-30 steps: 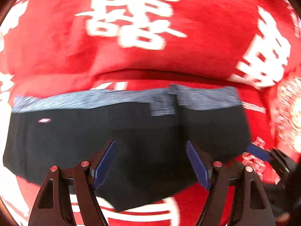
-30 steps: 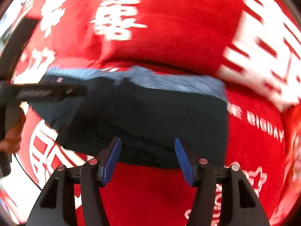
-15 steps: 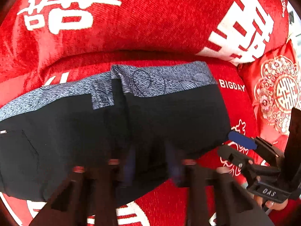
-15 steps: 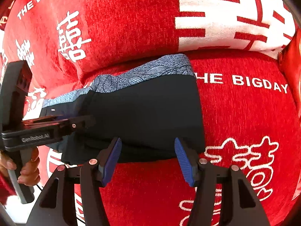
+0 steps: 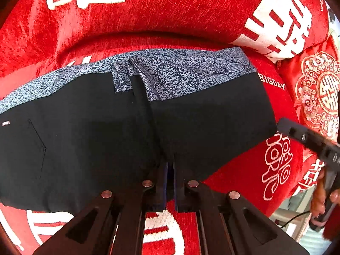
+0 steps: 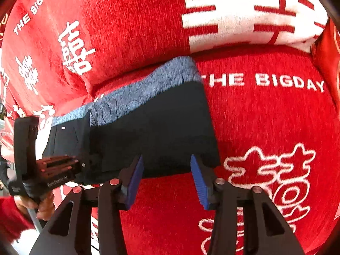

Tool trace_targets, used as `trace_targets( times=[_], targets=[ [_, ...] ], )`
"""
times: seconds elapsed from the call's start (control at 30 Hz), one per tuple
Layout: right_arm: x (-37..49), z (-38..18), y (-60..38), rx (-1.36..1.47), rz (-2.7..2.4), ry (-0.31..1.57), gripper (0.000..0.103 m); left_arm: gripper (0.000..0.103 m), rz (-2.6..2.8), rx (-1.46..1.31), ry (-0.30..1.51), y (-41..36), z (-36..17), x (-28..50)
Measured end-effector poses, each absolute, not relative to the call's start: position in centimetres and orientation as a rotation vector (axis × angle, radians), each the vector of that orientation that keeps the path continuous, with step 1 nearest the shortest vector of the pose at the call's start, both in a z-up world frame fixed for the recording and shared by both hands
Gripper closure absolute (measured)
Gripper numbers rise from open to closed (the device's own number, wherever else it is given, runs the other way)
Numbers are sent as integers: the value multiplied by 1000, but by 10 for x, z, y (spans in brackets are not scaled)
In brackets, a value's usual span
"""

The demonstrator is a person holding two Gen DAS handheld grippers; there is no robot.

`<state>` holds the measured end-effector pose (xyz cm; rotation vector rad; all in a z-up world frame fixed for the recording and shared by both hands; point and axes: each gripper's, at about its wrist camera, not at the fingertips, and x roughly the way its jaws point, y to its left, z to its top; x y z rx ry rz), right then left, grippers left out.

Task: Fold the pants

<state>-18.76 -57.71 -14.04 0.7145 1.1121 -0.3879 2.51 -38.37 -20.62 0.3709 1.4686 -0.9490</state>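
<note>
Two views show one pair of black pants (image 5: 89,131) lying flat on a red sofa seat (image 6: 265,123) printed with white characters and the words "THE BIGDAY". The pants carry a grey patterned waistband (image 5: 182,72) along the far edge, next to the red backrest (image 5: 148,10).

Left wrist view: the left tongs (image 5: 169,182) are clenched on the near edge of the pants, blue pads pressed almost together with dark fabric pinched between them. A fold ridge runs from the waistband toward the tongs. A small white tag (image 5: 5,123) sits on the cloth at far left. An embroidered red cushion (image 5: 318,89) stands at the right edge, and the body of the other tool (image 5: 308,138) reaches in just beside the right edge of the pants.

Right wrist view: the right tongs (image 6: 166,180) are released, blue pads (image 6: 198,182) spread wide and straddling the near right corner of the pants; whether they touch the cloth cannot be told. The left tongs (image 6: 80,163) appear at the left, at the near edge of the garment, held by a hand (image 6: 40,206).
</note>
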Motion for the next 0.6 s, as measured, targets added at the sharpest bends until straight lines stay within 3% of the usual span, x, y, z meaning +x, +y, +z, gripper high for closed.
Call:
trace_targets(
  times=[0.3,0.43,0.5,0.53,0.6],
  targets=[
    [-145,-166,-657,862,-373,1091,53,98,-929,345,1470,-382,-207,26],
    [-132,-207,-686,1063,-278,1102,45,98,-933,343,1473,-385,-208,27],
    [-134,-219,-692,1146,-249,1099,50,98,-933,344,1476,-387,-210,26],
    [-138,-219,-693,1175,-244,1093,62,98,-930,345,1480,-388,-209,26],
    [-145,-211,-694,1180,-220,1069,70,98,-932,350,1482,-388,-208,25]
  ],
)
